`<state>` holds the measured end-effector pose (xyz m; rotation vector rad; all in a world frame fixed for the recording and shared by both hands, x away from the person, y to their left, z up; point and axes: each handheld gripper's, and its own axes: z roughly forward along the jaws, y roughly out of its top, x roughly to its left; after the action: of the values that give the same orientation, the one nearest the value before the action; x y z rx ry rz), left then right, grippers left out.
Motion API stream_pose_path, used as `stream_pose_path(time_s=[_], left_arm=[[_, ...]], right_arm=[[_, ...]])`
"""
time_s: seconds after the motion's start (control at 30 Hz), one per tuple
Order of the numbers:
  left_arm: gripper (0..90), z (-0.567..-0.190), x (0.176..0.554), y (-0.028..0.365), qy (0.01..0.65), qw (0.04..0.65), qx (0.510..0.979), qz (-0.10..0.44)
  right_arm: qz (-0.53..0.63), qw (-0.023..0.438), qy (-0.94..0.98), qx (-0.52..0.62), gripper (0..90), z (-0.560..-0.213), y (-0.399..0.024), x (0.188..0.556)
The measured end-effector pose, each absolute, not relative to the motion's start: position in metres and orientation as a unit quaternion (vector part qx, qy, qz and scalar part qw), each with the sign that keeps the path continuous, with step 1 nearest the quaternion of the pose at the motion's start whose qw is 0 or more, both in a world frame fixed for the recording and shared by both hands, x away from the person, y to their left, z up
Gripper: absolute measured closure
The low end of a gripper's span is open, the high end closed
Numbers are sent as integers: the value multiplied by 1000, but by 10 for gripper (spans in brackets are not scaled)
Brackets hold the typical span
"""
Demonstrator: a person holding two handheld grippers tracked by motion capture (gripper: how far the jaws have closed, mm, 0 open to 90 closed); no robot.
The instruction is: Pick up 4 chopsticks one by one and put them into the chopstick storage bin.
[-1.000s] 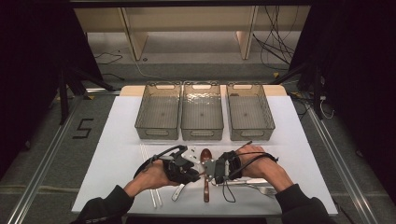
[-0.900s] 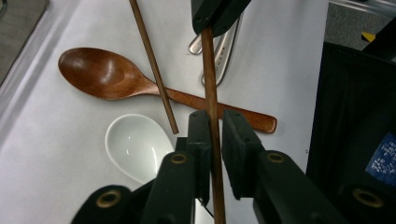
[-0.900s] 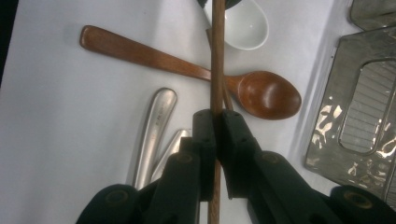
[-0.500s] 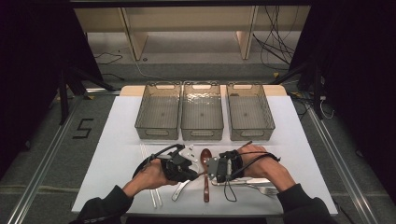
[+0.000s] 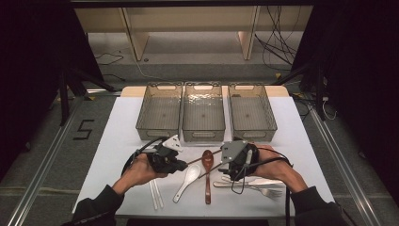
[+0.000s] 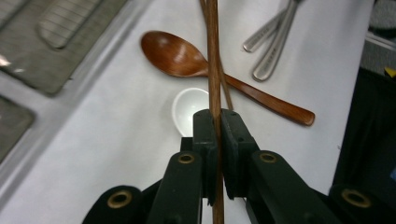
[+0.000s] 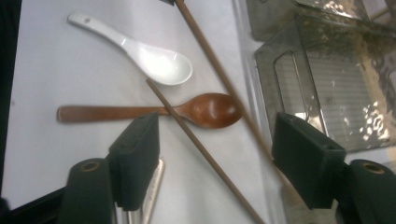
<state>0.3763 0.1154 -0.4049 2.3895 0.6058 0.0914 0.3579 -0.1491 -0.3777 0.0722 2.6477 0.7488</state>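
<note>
- Jaws of the left hand-held gripper (image 6: 215,140) are clamped on a brown wooden chopstick (image 6: 214,56), gripped at one end, so the long stick reaches away to the right over the table (image 5: 117,141).
- The right hand-held gripper (image 7: 215,158) has just been opening; its jaws stand wide apart with nothing pressed between them, though both chopsticks run through the gap in the right gripper view.
- A second chopstick (image 7: 201,149) lies loose across the wooden spoon (image 5: 207,165), just beside the white ceramic spoon (image 5: 188,179).
- Near the right hand, a fork and other metal cutlery (image 5: 254,186) lie on the table; a clear pair of sticks (image 5: 155,193) lies near the left hand.
- Three empty clear bins (image 5: 203,113) stand in a row on the far side.
- Risk: the held chopstick is gripped at its end only, so it could pivot or slip in the jaws as it is carried towards a bin.
- Risk: its free end could snag the loose chopstick or the wooden spoon and drag them out of place.
- Risk: the open right jaws sit close over the crossed pieces and could knock them.
</note>
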Motion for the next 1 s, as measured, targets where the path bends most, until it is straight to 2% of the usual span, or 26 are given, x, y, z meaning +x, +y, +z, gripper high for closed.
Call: stream_pose_path(time_s=[0.13, 0.33, 0.57, 0.63, 1.0], left_arm=[[848, -401, 383, 127, 257, 346, 901, 50], [848, -393, 392, 145, 298, 372, 877, 64], [848, -386, 402, 161, 337, 396, 850, 85], [848, -385, 406, 166, 346, 399, 844, 88], [849, -377, 431, 187, 398, 405, 816, 109]], right_arm=[[318, 152, 932, 82, 318, -388, -163, 362], [382, 126, 898, 179, 314, -398, -184, 365], [447, 126, 851, 244, 308, -393, -199, 362], [446, 126, 850, 252, 285, -394, -201, 360], [449, 114, 844, 269, 274, -395, -206, 358]])
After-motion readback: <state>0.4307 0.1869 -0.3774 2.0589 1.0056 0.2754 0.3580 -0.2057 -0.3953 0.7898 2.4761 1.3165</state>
